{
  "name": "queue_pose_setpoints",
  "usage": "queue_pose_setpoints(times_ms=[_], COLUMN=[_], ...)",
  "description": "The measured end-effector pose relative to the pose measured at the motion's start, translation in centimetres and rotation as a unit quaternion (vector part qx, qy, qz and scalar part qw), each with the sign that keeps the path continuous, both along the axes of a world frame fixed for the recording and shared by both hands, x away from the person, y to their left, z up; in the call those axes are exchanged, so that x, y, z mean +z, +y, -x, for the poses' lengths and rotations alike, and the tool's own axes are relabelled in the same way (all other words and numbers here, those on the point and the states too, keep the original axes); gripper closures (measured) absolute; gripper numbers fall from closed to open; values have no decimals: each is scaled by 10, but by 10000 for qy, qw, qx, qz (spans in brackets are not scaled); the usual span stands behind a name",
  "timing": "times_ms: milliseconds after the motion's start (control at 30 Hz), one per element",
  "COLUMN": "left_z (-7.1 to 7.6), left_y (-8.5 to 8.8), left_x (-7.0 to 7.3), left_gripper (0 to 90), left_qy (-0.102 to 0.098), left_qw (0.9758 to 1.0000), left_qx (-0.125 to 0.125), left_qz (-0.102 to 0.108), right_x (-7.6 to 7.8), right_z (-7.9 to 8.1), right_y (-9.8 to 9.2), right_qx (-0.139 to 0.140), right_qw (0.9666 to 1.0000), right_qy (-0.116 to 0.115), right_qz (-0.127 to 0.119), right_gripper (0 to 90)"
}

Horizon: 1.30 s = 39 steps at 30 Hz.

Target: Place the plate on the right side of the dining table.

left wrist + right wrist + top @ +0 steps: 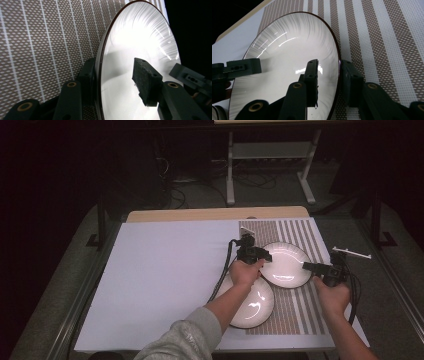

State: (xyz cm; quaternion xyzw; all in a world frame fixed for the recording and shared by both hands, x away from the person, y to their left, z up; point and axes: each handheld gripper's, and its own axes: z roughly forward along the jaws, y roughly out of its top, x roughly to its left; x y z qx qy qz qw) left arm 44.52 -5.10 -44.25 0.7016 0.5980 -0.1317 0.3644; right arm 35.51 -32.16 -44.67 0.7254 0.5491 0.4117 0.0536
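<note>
Plates: two, both white with a dark rim; far plate (285, 263) and near plate (252, 303), both on the mat
Far plate: lies on the upper part of the mat, its near edge just beside the near plate; both grippers are at its rim, one on each side
Near plate: lies toward the person, partly under the left forearm; no gripper is on it
Mat (295, 312): one, brown and white striped, on the right part of the table
Table (165, 275): one, pale top with a wooden far edge
Grippers: two
Left gripper (260, 257): at the far plate's left rim; in the left gripper view (117, 80) the rim runs between the jaws, one jaw under it and one over the bowl; the pad over the bowl stands clear of the surface, so the rim is released
Right gripper (311, 266): at the far plate's right rim; in the right gripper view (328, 82) the jaws straddle the rim with a gap on the inner side, not clenched on it
Hands: two, one on each gripper; the left arm wears a grey sleeve (190, 340)
</note>
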Motion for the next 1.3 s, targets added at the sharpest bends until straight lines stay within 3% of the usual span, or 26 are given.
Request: queue_pose_setpoints(times_ms=[100,200,300,467,667,833,933,1100,1300], left_z=[-1,-1,-2,-3,-1,5,10,16,25], left_y=[2,4,7,15,25,32,39,52,70], left_x=[1,5,9,19,28,35,38,44,51], left_gripper=[518,508,499,489,495,473,450,423,387], left_qy=[6,-163,-193,-427,-814,-1148,-1407,-1688,-2030], left_qw=[10000,9998,9998,9991,9963,9913,9866,9809,9728], left_qx=[-4,-2,-42,-66,-252,-634,-823,-962,-1117], left_qz=[-24,-96,-80,-45,-139,-78,-14,86,54], right_x=[1,3,4,9,22,29,32,35,35], right_z=[0,1,1,4,11,15,17,20,27], right_y=[0,0,0,-1,2,12,17,22,29], right_qx=[2,20,31,63,338,624,784,1015,1352], right_qw=[10000,9999,9998,9993,9925,9872,9835,9784,9684], right_qy=[-55,-84,-138,-299,-953,-1113,-1253,-1418,-1721], right_qz=[4,56,118,209,687,956,1047,1113,1199], right_gripper=[677,674,670,620,558,528,500,461,416])
